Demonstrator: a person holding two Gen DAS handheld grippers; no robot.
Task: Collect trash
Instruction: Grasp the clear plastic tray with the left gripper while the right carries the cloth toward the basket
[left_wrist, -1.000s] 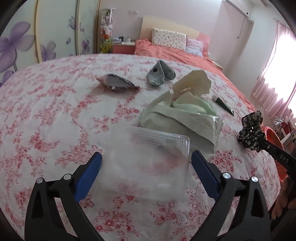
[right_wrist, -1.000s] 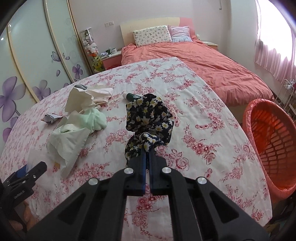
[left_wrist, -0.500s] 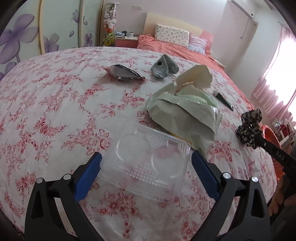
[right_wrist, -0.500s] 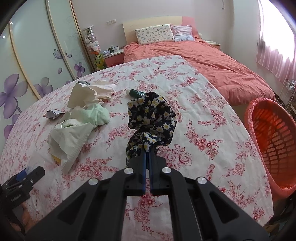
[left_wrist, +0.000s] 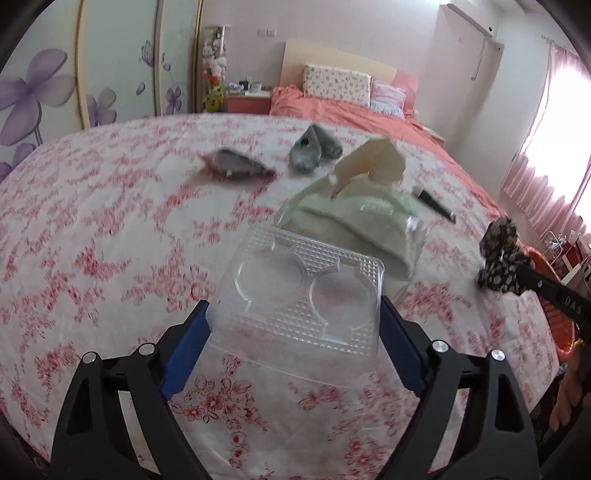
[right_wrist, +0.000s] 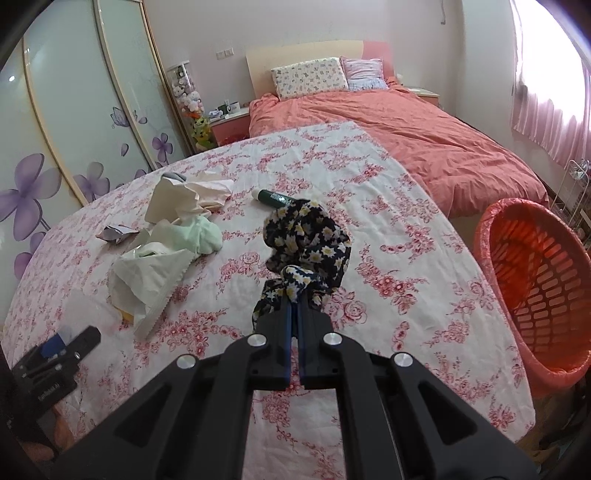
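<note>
Nearest, the left gripper has just been closing its blue jaws on a clear plastic tray, which looks tilted up off the floral bedspread. The flimsy tray could buckle or slip out if squeezed unevenly. The right gripper is clamped shut on a dark floral cloth. Crumpled wrappers and pale cloth lie just behind the tray and could snag. Farther off, an orange basket stands beside the bed.

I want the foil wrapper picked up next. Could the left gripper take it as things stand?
Probably not: the left gripper is closed on the clear plastic tray, which fills its jaws. The foil wrapper lies unobstructed beyond.
</note>
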